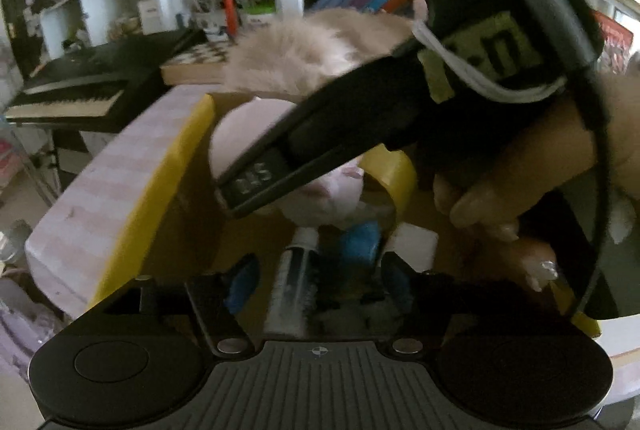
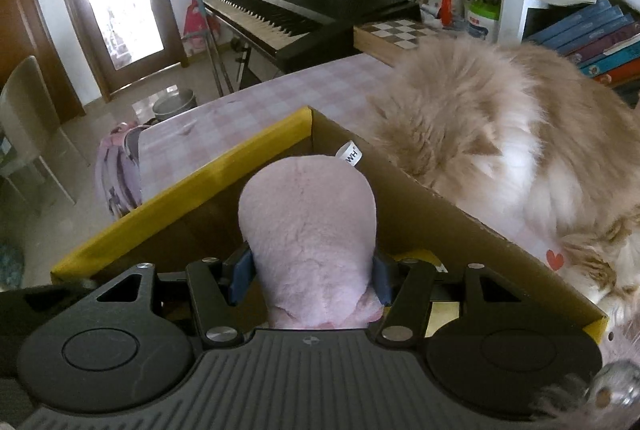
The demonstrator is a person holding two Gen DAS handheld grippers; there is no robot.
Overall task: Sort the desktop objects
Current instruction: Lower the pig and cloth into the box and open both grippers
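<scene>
Tongs on the right hand point(image 2: 312, 272): partly closed, blue pads point(image 2: 241, 272) pressed against both flanks of a pink plush toy point(image 2: 308, 226), toy held upright over the open cardboard box point(image 2: 180, 195) with the yellow rim. White sewn tag point(image 2: 350, 154) at the top of the toy, letters "WH" readable, the rest out of sight. Tongs on the left hand point(image 1: 320, 282): open, pads well apart, gripping nothing; a clear tube with a white cap point(image 1: 294, 270) lying on the box floor between them, not pinched. Also inside the box, in the left wrist view: yellow tape roll point(image 1: 394, 172), white block point(image 1: 414, 244), blue item point(image 1: 360, 240), too blurred to name. Light characters on the black finger of the right tool crossing that view, not reliably legible. Box on the desk point(image 2: 240, 102), pink checked cover. Long-haired beige and white cat point(image 2: 500, 134) against the box's far wall.
</scene>
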